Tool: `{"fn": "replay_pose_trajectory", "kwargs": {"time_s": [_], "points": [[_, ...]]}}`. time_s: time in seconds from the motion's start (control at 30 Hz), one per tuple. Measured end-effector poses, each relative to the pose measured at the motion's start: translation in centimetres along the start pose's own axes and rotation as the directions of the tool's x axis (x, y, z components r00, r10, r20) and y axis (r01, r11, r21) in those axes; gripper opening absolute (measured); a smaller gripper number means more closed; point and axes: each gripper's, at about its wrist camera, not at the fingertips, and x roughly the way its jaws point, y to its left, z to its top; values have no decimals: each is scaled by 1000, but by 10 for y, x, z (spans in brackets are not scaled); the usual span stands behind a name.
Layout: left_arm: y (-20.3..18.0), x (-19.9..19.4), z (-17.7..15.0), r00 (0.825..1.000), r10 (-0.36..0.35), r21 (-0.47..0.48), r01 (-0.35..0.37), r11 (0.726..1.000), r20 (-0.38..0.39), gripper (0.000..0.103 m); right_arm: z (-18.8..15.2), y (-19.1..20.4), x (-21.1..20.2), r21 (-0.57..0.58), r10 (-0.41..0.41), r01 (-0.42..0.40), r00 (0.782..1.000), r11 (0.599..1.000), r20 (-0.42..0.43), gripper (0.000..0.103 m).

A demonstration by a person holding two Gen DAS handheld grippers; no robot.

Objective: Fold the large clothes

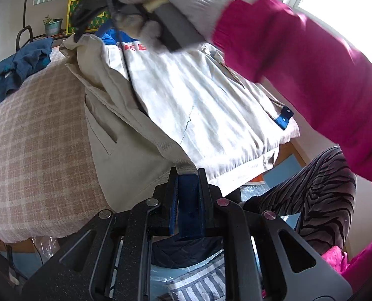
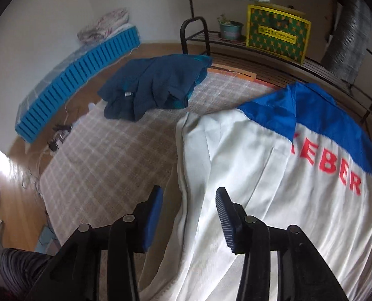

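While the beige work jacket (image 2: 273, 200) is lying spread on the plaid-covered surface (image 2: 115, 155), its blue yoke and collar are pointing toward the far slatted shelf (image 2: 273, 57) and its hem is pointing back toward the person, so its long axis is running from the near edge to the far one. In the right wrist view the jacket is showing its back, with red letters just under the blue yoke. The left hand-held gripper (image 1: 188, 175) is sitting at the near hem corner with its blue pads drawn together on a fold of the beige cloth, which is rising out from between them. The right hand-held gripper (image 2: 188, 208) is hanging above the jacket's left edge with its pads standing apart and nothing between them; its jaws have just been opening. In the left wrist view a gloved hand (image 1: 176, 5) with a magenta sleeve (image 1: 311, 70) is gripping the right tool's handle over the collar end, blurred. A dark blue garment (image 2: 156, 85) is lying crumpled on the far left part of the surface, well apart from the jacket. On the shelf a small potted plant (image 2: 229, 28) is standing beside a yellow-and-green box (image 2: 277, 33).
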Motion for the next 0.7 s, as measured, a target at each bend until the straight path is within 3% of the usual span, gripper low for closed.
{"fn": "replay_pose_trajectory", "kwargs": {"time_s": [0.13,0.3,0.5,0.57,0.6,0.63,0.7], "points": [[10,-1,-1,999,-31,-30,32,999,7,11,41,28,38,-99,-123,114,989,988,-83,49],[20,-1,-2,998,-69,-52,69,996,2,11,69,46,97,-228,-323,277,926,933,-197,48],[24,0,-3,996,-85,-54,84,995,-6,11,84,56,137,-279,-339,274,914,921,-223,51],[26,-1,-4,996,-85,-61,84,995,-8,11,82,56,151,-281,-328,256,911,925,-250,42],[28,-1,-5,996,-85,-66,84,994,-10,11,80,57,155,-288,-325,250,911,925,-255,23],[29,-1,-5,996,-84,-70,82,994,-13,11,78,56,158,-293,-317,239,913,926,-256,13],[30,0,-5,997,-77,-70,76,995,-19,11,77,51,154,-273,-298,232,926,934,-232,5]]}}
